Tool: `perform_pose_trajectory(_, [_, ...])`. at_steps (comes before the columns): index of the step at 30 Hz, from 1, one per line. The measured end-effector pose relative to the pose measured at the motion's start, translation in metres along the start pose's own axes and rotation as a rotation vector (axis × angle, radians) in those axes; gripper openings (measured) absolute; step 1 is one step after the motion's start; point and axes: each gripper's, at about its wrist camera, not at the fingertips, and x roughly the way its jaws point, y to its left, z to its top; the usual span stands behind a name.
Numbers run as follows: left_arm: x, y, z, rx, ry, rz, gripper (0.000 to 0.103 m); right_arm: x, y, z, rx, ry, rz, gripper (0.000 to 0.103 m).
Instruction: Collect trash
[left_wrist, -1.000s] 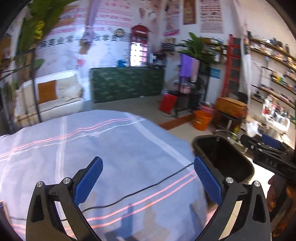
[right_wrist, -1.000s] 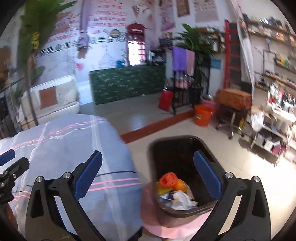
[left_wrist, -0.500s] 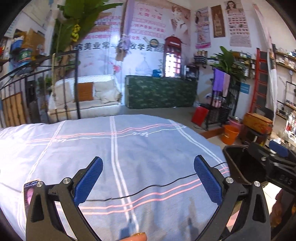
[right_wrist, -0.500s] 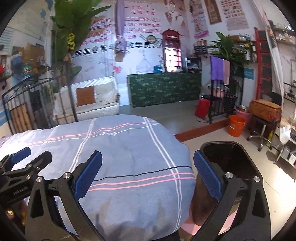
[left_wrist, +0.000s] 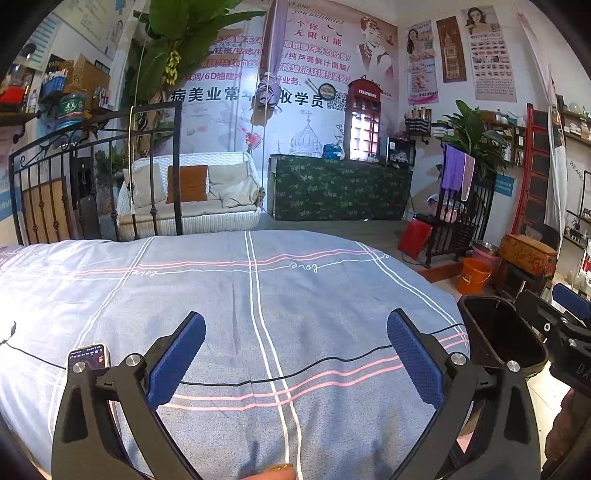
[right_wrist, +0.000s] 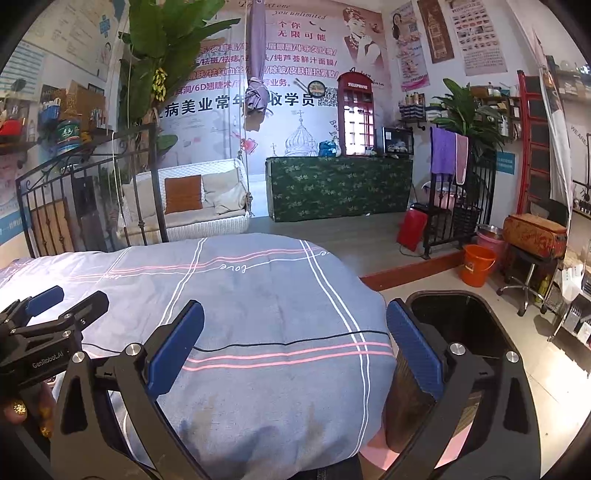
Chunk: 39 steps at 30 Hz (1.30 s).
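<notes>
The left claw (left_wrist: 295, 354) is spread wide with nothing between its blue pads (left_wrist: 177, 358), and it hangs over the striped blue bedspread (left_wrist: 258, 288). The right claw (right_wrist: 295, 350) is likewise released and empty, poised at the bed's rounded edge. A thin black cable (left_wrist: 295, 373) runs across the cover below both claws, and a phone (left_wrist: 90, 356) lies on the cover just beside the left claw's left finger.

Beyond the bed's right edge stands the black trash bin (right_wrist: 480, 332) on the pale floor, close against the bed (from these views its inside reads only as dark, so its contents cannot be told). No loose trash shows on the bedspread in either view; whatever remains to collect is either out of frame or already in the bin.

As for handling, household litter of this kind is probably light and soft, crushable paper or wrappers, so a gentle pinch across the bulk of a piece should do, and a thin flat scrap would likely need its edge lifted off the yielding cover first. The bin itself looks like stiff, smooth plastic with a rolled rim, the natural place to take hold of it.
</notes>
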Motion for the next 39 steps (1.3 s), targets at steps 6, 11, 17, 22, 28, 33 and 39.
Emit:
perform_pose_trajectory(6, [-0.0039,-0.0014,0.0027,-0.009,-0.016,-0.016,0.097,-0.0045,-0.0002,-0.0008,-0.004,-0.014,-0.002,0.097])
perform_pose_trajectory(11, [-0.004,-0.0012,0.0024,-0.016,-0.021,-0.013,0.097,-0.0032,-0.002,-0.0024,-0.005,-0.004,-0.005,0.097])
perform_pose_trajectory(17, [-0.0064,-0.0022,0.0009,-0.014,-0.033,0.001,0.097,-0.0021,-0.0033,-0.0028,-0.003,-0.002,-0.008,0.097])
perform_pose_trajectory(22, [-0.0053,0.0006,0.0005,-0.024,-0.025,-0.001,0.097,-0.0018,-0.0022,-0.0021,-0.005,-0.002,-0.009,0.097])
perform_pose_trajectory(28, [-0.006,0.0009,-0.0008,-0.025,-0.02,0.002,0.097,0.0005,-0.0049,-0.0027,0.001,0.007,-0.013,0.097])
perform_pose_trajectory(33, [-0.0065,0.0003,-0.0014,-0.017,-0.019,0.001,0.097,0.0006,-0.0066,-0.0044,0.001,0.008,-0.013,0.097])
perform_pose_trajectory(39, [-0.0064,0.0002,0.0,-0.018,-0.019,-0.002,0.097,0.0005,-0.0076,-0.0055,0.003,0.01,-0.015,0.097])
